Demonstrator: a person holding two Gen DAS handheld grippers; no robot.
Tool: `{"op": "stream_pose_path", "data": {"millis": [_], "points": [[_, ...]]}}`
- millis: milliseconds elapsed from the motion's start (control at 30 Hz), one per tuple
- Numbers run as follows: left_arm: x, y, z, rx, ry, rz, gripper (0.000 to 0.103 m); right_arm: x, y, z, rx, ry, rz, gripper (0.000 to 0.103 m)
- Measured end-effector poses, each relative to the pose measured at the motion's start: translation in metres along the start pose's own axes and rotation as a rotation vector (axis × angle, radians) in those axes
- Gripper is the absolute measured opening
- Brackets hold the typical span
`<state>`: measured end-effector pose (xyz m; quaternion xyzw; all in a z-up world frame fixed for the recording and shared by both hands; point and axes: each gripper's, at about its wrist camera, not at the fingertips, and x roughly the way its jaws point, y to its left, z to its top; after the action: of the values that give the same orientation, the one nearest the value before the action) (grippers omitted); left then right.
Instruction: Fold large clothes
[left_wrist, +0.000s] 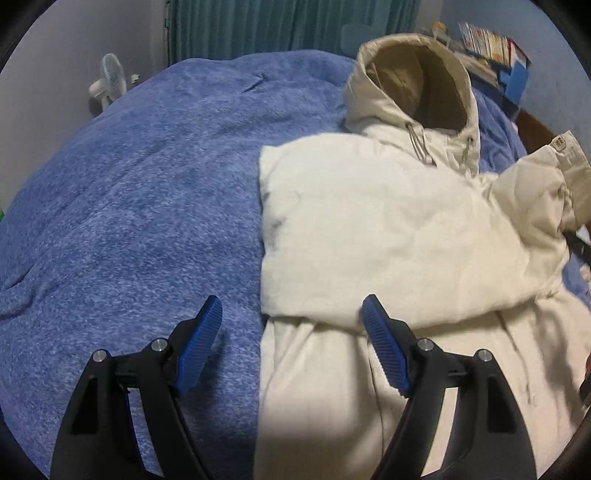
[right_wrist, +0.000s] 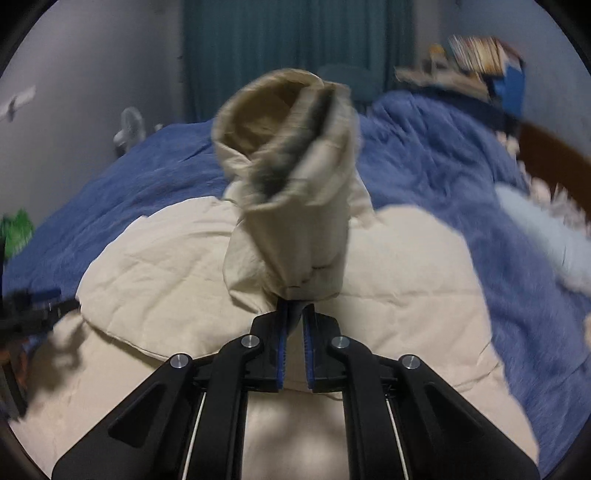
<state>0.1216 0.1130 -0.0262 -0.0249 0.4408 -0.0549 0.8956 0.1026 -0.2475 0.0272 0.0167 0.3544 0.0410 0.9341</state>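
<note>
A cream hooded padded jacket (left_wrist: 388, 229) lies on the bed with its hood (left_wrist: 417, 85) at the far end and one side folded over the body. My left gripper (left_wrist: 291, 317) hovers open over the jacket's left edge, one blue pad (left_wrist: 199, 350) above the blanket and the other above the cloth, with nothing between them. In the right wrist view, my right gripper (right_wrist: 295, 306) is shut on the jacket's sleeve (right_wrist: 291, 221). The sleeve is lifted above the jacket body (right_wrist: 166, 258), with its open cuff (right_wrist: 273, 114) pointing away. The picture is blurred by motion.
A blue fleece blanket (left_wrist: 129, 184) covers the bed. A small white fan (left_wrist: 109, 81) stands at the far left by the wall, and green curtains (left_wrist: 277, 26) hang behind. Books and boxes (left_wrist: 487, 40) sit on a shelf at the far right, beside a wooden bed frame (right_wrist: 546, 155).
</note>
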Motion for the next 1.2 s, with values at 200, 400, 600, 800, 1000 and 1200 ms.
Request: {"op": "stream_pose_path", "data": {"millis": [200, 400, 600, 800, 1000, 1200], "points": [[0.008, -0.007, -0.002, 0.03, 0.012, -0.005, 0.074, 0.037, -0.029, -0.004, 0.15, 0.074, 0.045, 0.008], [0.012, -0.005, -0.004, 0.021, 0.023, -0.012, 0.074, 0.041, -0.034, -0.009, 0.175, 0.089, 0.094, 0.011], [0.011, -0.006, -0.005, 0.027, 0.021, -0.01, 0.074, 0.017, -0.05, 0.003, 0.193, -0.021, 0.123, 0.084], [0.01, -0.009, -0.006, 0.041, 0.016, -0.007, 0.074, 0.027, -0.084, 0.002, 0.37, -0.009, 0.179, 0.053], [0.012, -0.008, -0.008, 0.035, 0.024, -0.009, 0.074, 0.006, -0.093, 0.005, 0.392, -0.063, 0.131, 0.014], [0.014, -0.008, -0.009, 0.039, 0.034, -0.012, 0.074, -0.023, -0.106, 0.009, 0.359, -0.104, 0.042, 0.014]]}}
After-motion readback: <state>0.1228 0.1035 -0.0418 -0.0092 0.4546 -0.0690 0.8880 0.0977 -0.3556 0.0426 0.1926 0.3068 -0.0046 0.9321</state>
